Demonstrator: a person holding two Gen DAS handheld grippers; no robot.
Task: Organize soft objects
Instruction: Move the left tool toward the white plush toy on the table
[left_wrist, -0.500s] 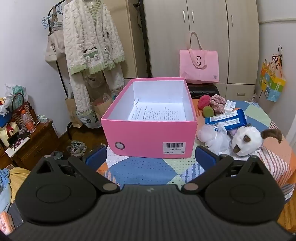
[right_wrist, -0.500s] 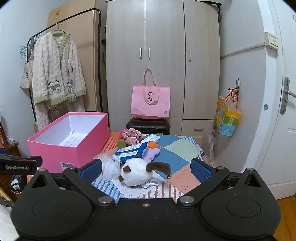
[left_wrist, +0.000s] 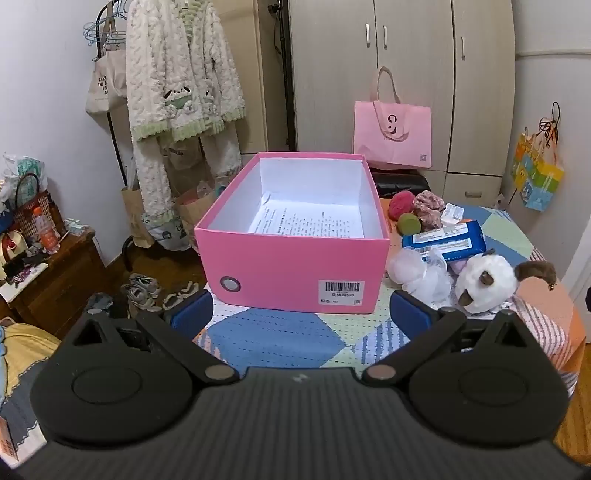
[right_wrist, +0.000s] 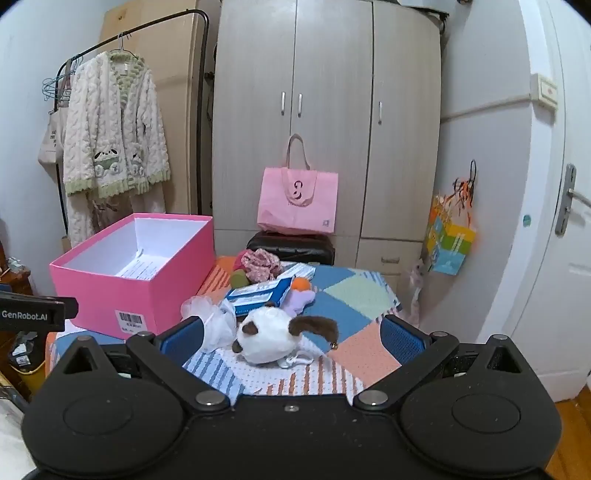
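Item: white round plush animal head with brown muzzle and brown ear (right_wrist: 269, 336), lying on the patchwork cloth-covered table (right_wrist: 354, 295), near edge, right of the open pink cardboard box (right_wrist: 147, 299). In the right wrist view it sits straight ahead, between the lines of the two blue pads and a little beyond them. Its long axis runs left to right, muzzle left, brown ear right, so it lies across the line of approach.

Right gripper (right_wrist: 291, 334): jaws wide apart, empty, the plush toy not touched. Judged the nearer tool for a first pick.

Left gripper (left_wrist: 301, 315): jaws wide apart, empty, facing the box's near wall; the plush toy (left_wrist: 484, 280) lies to its far right.

Adjacent stock: crumpled white translucent plastic bag (right_wrist: 214, 317), touching or just beside the toy's left; blue-and-white soft tissue pack (right_wrist: 258, 295) behind it; lilac plush piece (right_wrist: 301, 301); pink knitted bundle (right_wrist: 260, 264); small green ball (right_wrist: 238, 277).

Box contents: one printed paper sheet (left_wrist: 310, 223); no soft objects yet.
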